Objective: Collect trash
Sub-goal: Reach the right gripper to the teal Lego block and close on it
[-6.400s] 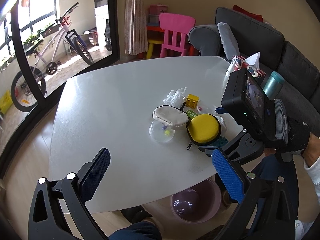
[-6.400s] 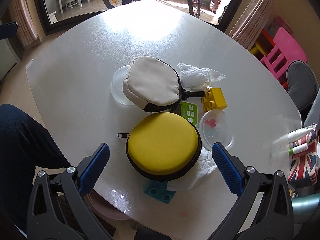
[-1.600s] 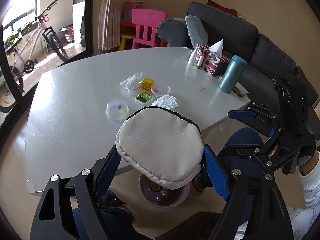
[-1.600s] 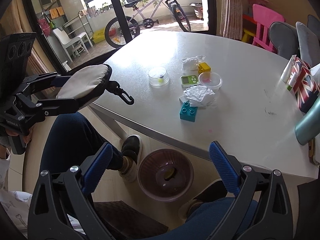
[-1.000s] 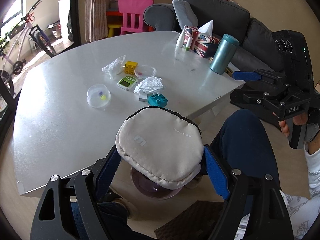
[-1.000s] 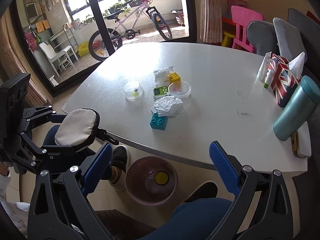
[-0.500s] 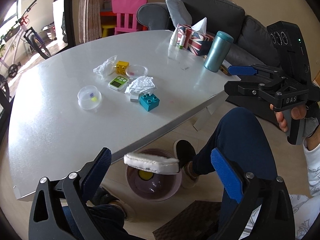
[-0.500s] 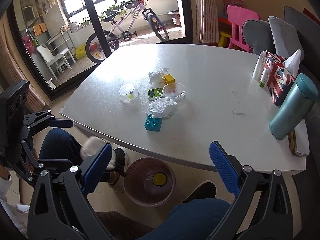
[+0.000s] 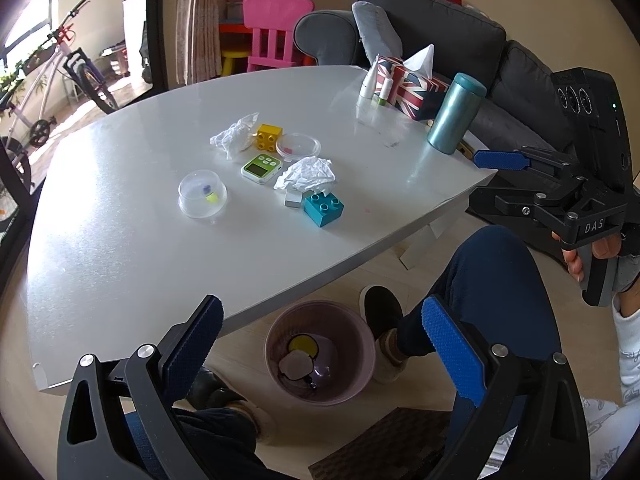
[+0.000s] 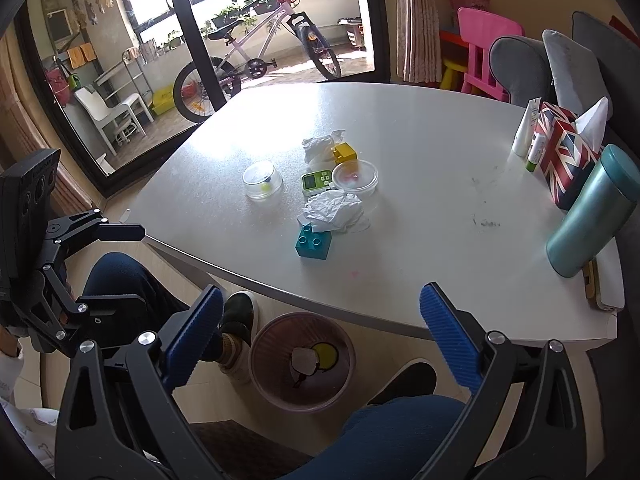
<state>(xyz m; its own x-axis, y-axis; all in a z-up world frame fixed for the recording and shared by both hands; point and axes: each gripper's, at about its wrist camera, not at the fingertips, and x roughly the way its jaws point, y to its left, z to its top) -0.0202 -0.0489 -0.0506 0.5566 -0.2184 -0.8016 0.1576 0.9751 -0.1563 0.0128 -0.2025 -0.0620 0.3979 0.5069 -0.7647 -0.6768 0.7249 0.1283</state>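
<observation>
A pink bin stands on the floor under the table's near edge. In it lie the beige pouch and the yellow round case; both show in the right wrist view too, pouch and case. My left gripper is open and empty above the bin. My right gripper is open and empty, also above the bin. On the table lie two crumpled tissues, one near and one far.
The white table also holds a teal brick, a yellow brick, a green timer, two clear dishes, a teal flask and a flag tissue box. The person's legs and shoes flank the bin.
My left gripper opened and let the beige pouch drop; it now lies in the bin beside the yellow case. Both grippers stay near the table's edge.
</observation>
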